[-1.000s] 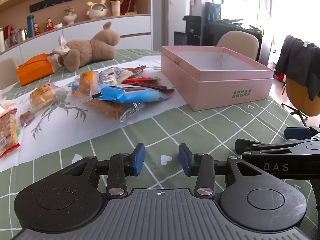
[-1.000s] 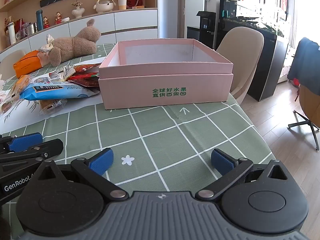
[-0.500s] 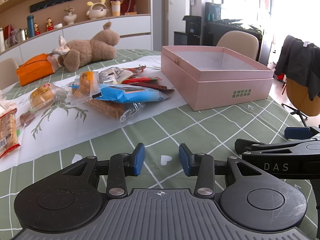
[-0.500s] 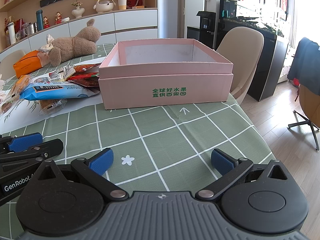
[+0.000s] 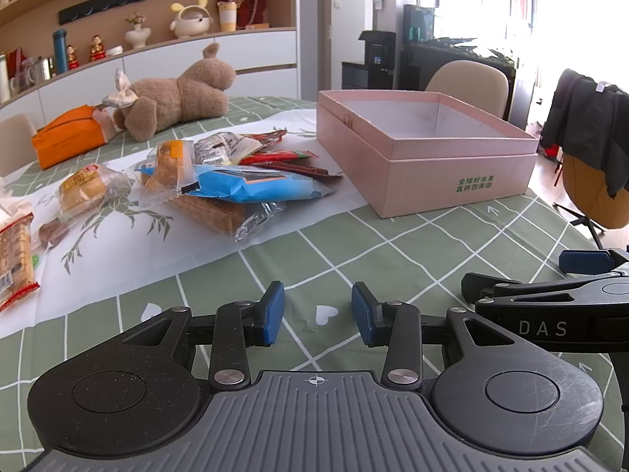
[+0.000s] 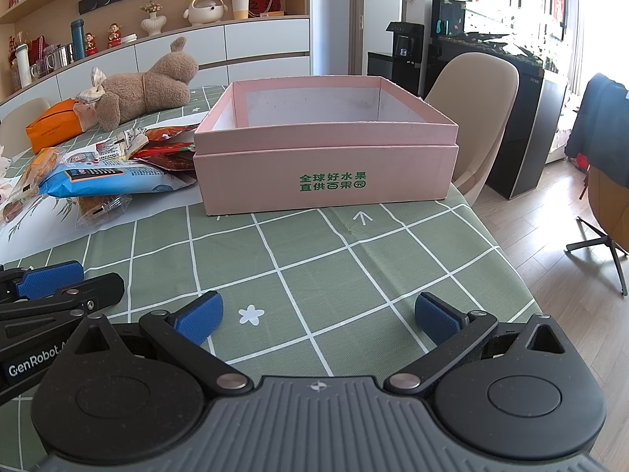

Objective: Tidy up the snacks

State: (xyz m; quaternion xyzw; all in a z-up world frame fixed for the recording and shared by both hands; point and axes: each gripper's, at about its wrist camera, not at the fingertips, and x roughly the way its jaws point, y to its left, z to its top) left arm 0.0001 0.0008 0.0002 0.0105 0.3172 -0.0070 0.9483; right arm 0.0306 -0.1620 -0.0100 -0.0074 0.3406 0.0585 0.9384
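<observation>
From the left wrist view, the left tongs (image 5: 317, 312) hang partly spread and hold nothing above the green checked worktop (image 5: 393, 251). The heap of wrapped snacks (image 5: 220, 181) lies on a white sheet (image 5: 118, 251), left of the open pink cardboard box (image 5: 426, 153).

From the right wrist view, the right tongs (image 6: 318, 316) gape wide, gripping nothing; the box (image 6: 326, 157) looks empty, though its floor is partly hidden
</observation>
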